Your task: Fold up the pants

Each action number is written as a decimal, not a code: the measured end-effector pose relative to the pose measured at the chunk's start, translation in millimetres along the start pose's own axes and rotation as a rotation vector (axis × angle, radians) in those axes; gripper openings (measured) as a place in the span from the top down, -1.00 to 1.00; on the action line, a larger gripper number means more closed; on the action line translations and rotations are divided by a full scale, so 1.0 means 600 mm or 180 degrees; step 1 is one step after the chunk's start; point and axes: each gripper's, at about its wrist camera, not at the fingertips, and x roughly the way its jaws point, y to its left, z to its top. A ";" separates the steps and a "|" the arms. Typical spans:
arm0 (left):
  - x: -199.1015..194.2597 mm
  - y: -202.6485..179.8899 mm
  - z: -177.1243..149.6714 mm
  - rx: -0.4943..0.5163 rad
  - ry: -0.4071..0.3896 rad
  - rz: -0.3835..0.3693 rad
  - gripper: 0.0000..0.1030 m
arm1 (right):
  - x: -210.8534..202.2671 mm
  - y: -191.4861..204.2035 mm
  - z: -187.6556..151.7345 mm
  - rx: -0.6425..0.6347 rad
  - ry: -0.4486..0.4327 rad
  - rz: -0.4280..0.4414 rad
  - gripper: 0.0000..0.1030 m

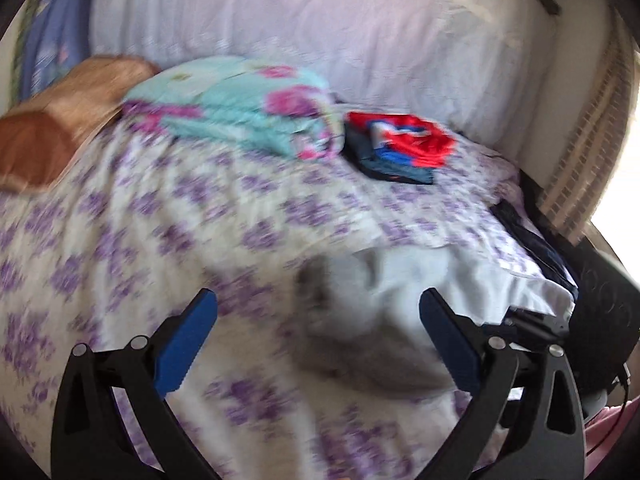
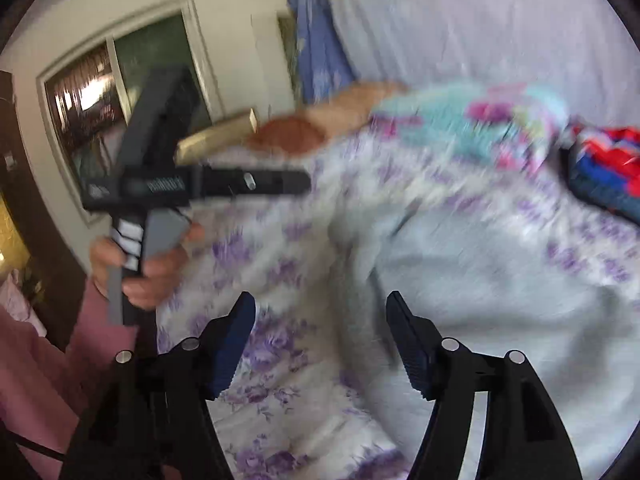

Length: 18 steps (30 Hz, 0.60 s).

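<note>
Light grey pants [image 1: 400, 304] lie rumpled on the purple-flowered bedsheet [image 1: 160, 220]; they also show in the right wrist view [image 2: 480, 300]. Both views are motion-blurred. My left gripper [image 1: 318, 312] is open and empty just above the pants' near edge. My right gripper [image 2: 322, 316] is open and empty over the pants' left edge. The left gripper's body [image 2: 192, 188], held in a hand, shows at the left of the right wrist view.
A folded turquoise floral blanket [image 1: 240, 108] and a folded red-and-blue garment pile [image 1: 400, 144] lie at the back of the bed. An orange pillow [image 1: 48, 140] is at the left. A white cover [image 1: 320, 20] stands behind. A dark object [image 1: 600, 320] sits off the bed's right edge.
</note>
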 end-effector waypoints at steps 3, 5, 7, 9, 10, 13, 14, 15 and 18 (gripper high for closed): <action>0.021 -0.076 0.021 0.0341 -0.0035 -0.0485 -0.92 | -0.084 -0.044 -0.023 0.0316 -0.0318 -0.0392 -0.43; 0.059 -0.117 0.022 0.0545 0.0074 -0.0670 -0.92 | -0.126 -0.093 -0.058 0.0666 -0.0391 -0.0633 -0.47; 0.122 -0.130 0.012 0.0592 0.0365 -0.0424 -0.92 | -0.158 -0.161 -0.116 0.1180 -0.0297 -0.0996 -0.47; 0.180 -0.100 -0.010 0.0415 0.0729 -0.0053 -0.90 | -0.197 -0.229 -0.195 0.1767 -0.0067 -0.1541 -0.45; 0.198 -0.079 -0.025 0.0297 0.0833 -0.0015 -0.86 | -0.217 -0.247 -0.227 0.1928 -0.0079 -0.1515 -0.09; 0.164 -0.097 -0.035 0.0487 0.0709 0.0112 -0.86 | -0.293 -0.257 -0.263 0.2143 -0.0333 -0.1251 -0.14; 0.151 -0.108 -0.029 0.0546 0.0651 0.0155 -0.86 | -0.320 -0.257 -0.260 0.2127 -0.0417 -0.1370 -0.28; 0.136 -0.116 -0.021 0.0568 0.0584 0.0124 -0.87 | -0.354 -0.254 -0.253 0.2056 -0.0644 -0.1549 -0.34; 0.102 -0.155 0.008 0.0553 0.0381 -0.0236 -0.88 | -0.436 -0.280 -0.253 0.2064 -0.1230 -0.1952 -0.50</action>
